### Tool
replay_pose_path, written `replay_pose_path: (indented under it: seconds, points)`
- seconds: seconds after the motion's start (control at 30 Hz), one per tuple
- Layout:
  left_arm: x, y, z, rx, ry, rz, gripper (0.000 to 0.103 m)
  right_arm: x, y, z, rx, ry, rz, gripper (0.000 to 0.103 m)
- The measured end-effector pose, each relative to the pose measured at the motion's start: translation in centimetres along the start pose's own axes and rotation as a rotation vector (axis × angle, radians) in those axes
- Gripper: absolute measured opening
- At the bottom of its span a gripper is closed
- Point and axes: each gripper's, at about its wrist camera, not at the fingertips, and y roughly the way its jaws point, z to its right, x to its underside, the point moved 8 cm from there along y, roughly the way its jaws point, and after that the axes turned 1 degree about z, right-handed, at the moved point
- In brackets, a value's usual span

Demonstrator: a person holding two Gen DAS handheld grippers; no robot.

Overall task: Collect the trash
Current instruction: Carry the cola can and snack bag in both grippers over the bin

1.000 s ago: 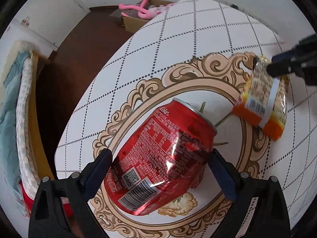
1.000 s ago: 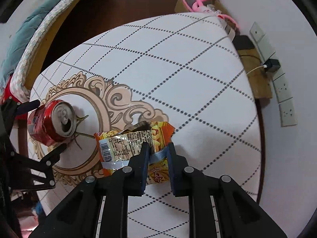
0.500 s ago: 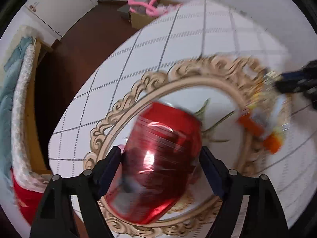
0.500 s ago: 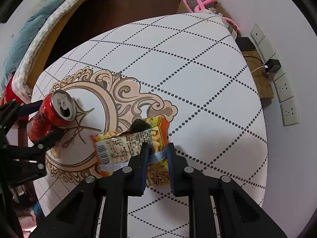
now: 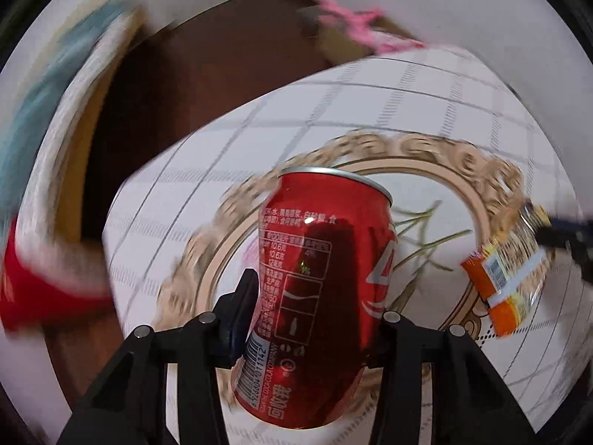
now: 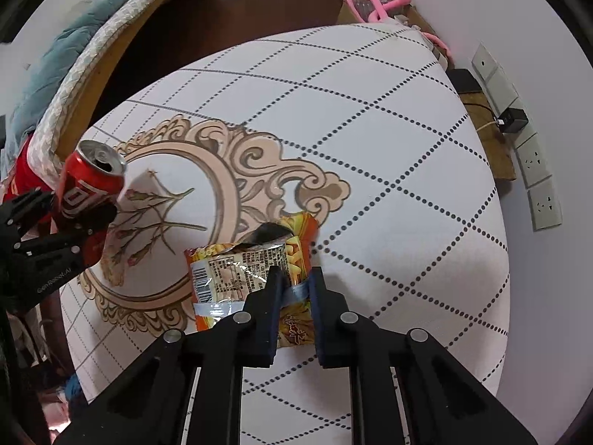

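Observation:
My left gripper (image 5: 315, 296) is shut on a red cola can (image 5: 318, 282) and holds it nearly upright above the left part of the white table (image 6: 370, 129). In the right wrist view the can (image 6: 90, 185) shows at the left with its opened top up, held by the left gripper (image 6: 85, 211). My right gripper (image 6: 294, 282) is shut on an orange and yellow snack wrapper (image 6: 241, 270) just above the table top. The wrapper also shows at the right of the left wrist view (image 5: 507, 278).
The table has a dotted diamond pattern and an ornate beige frame print (image 6: 222, 170). A bed with a teal blanket (image 6: 66, 48) lies beyond dark wood floor at the left. A cardboard box with a pink toy (image 6: 378, 3) stands at the far end. Wall sockets (image 6: 533, 163) are at the right.
My left gripper has closed on the can, lifted it off the table and tipped it upright while swinging left. My right gripper has raised the wrapper slightly.

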Motion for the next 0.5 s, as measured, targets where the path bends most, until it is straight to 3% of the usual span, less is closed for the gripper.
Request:
replay_pose_path:
  seconds: [0.1,0.2,0.5]
  points:
    - [2.5,-1.9,-1.7,0.022,-0.151,0.028,0.042,0.3,-0.9,-0.8,-0.011,-0.011,0.022,0.014]
    - [4.8,-3.9,-2.8,0.043,-0.237,0.059,0.042,0.6,-2.2,-2.0,-0.031,-0.017,0.046,0.013]
    - [10.1,-11.4,-7.5,-0.018,-0.384,0.188,0.042,1.7,-7.8,-7.9,-0.095,-0.075,0.133,0.012]
